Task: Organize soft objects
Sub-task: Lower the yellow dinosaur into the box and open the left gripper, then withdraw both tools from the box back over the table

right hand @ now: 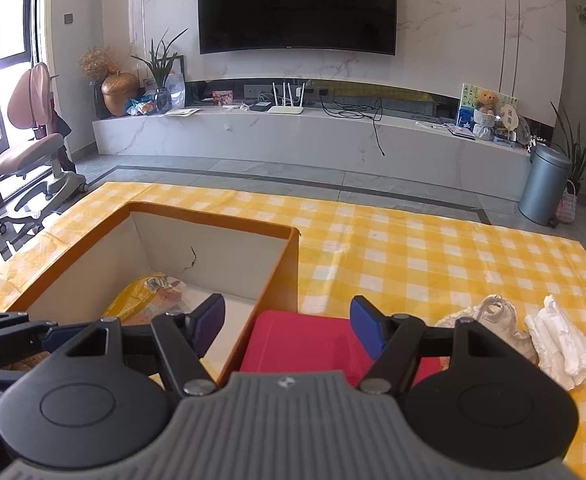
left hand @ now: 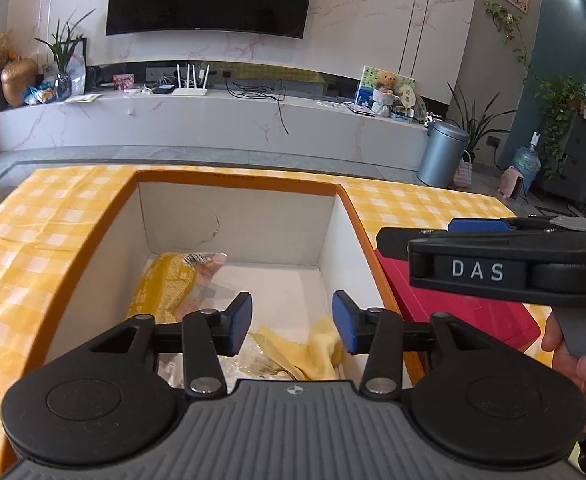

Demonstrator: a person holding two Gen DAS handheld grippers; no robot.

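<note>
An orange-rimmed open box [left hand: 237,178] with white inner walls sits on the yellow checked tablecloth [left hand: 33,232]; it also shows in the right wrist view [right hand: 213,220]. Inside lie a yellow packet [left hand: 165,284] and a yellow cloth [left hand: 317,348]. My left gripper [left hand: 292,322] is open and empty above the box interior. A red cloth [right hand: 301,340] lies right of the box. My right gripper [right hand: 288,326] is open and empty just above it; it also shows from the side in the left wrist view [left hand: 509,268]. A beige knitted item [right hand: 489,316] and a white cloth [right hand: 561,344] lie further right.
Beyond the table are grey floor, a marble TV bench [right hand: 293,136], a grey bin [right hand: 543,184] and a pink office chair [right hand: 33,136]. The checked tablecloth [right hand: 433,256] stretches behind the soft items.
</note>
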